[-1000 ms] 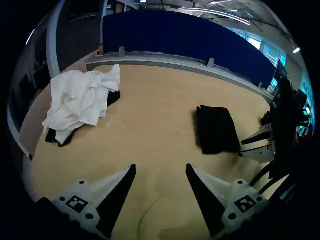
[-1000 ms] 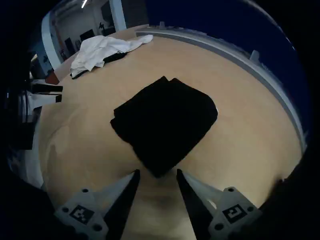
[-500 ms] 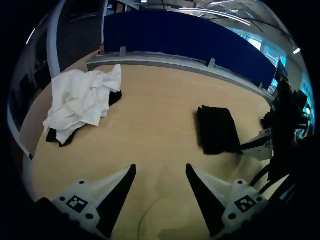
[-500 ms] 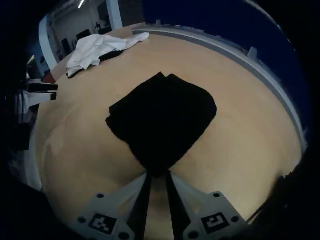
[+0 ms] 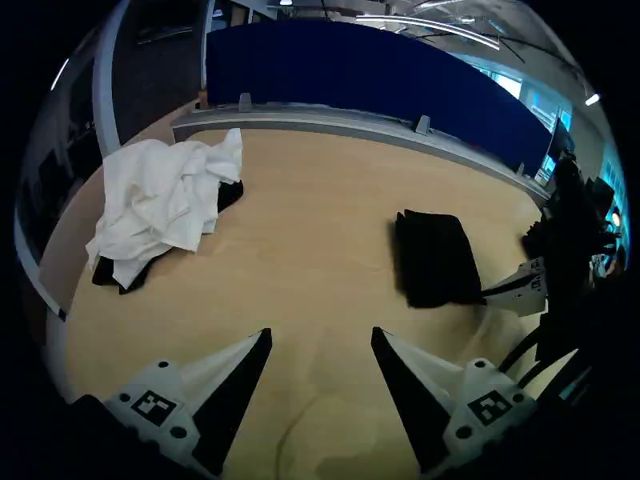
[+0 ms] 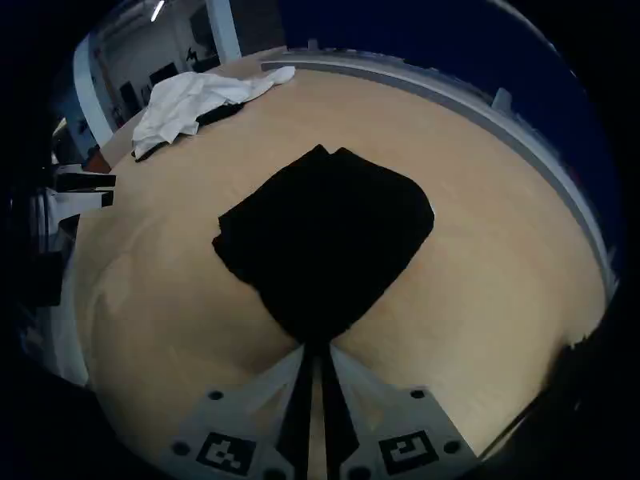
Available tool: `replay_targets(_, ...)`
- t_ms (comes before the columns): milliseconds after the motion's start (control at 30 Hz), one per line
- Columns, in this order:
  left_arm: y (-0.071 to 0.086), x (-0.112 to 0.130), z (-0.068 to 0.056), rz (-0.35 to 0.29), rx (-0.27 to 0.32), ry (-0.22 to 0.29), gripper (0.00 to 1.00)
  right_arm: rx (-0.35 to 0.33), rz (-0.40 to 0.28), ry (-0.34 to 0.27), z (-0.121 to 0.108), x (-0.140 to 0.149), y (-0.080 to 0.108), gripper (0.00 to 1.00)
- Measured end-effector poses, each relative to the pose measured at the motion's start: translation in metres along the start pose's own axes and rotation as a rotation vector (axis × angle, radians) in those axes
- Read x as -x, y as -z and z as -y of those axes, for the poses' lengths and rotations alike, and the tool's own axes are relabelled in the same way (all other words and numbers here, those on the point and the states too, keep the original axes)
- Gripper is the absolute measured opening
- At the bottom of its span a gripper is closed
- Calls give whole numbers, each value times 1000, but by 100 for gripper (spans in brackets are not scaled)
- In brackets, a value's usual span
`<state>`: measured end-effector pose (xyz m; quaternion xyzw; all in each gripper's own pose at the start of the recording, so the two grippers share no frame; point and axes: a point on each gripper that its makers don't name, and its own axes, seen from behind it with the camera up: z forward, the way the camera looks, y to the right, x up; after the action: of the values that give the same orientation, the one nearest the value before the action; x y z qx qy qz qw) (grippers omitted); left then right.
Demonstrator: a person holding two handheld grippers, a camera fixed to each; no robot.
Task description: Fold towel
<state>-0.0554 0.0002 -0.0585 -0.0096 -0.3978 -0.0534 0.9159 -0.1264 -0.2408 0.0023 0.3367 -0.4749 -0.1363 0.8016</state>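
Right gripper (image 6: 317, 348) has pinched in since a second ago. Its fingers were spread then, and now they're down to a thin slit with the near corner of the black towel (image 6: 328, 240) caught between the tips. The towel itself hasn't really shifted. It's a folded dark block lying flat straight ahead of that gripper, corner pointing back at it.

Left gripper (image 5: 320, 336) is the same as before, fingers wide apart with nothing in them, hovering over bare wood. From its camera the black towel (image 5: 436, 256) sits ahead and off to the right, with the right gripper (image 5: 512, 290) at its near right edge.

Surface is a big light wooden table (image 5: 312, 208), smooth and rounded at the edge. A rumpled white cloth pile (image 5: 160, 204) sits ahead-left of the left gripper, with something dark poking out underneath. In the right gripper view that pile (image 6: 192, 96) is far ahead to the left, well apart from the towel.

A grey rail (image 5: 336, 124) runs along the far side of the table, with a dark blue partition (image 5: 360, 76) behind it and strip lights overhead.
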Motion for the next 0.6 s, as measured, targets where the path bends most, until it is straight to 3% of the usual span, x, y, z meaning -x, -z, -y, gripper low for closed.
replay_targets(333, 6, -2, 2, -1, -1, -5, 92, 11, -32, 10, -4, -12, 11, 4)
replay_targets(600, 12, -9, 6, -12, -5, -5, 92, 24, -124, 30, -8, -51, 42, 4)
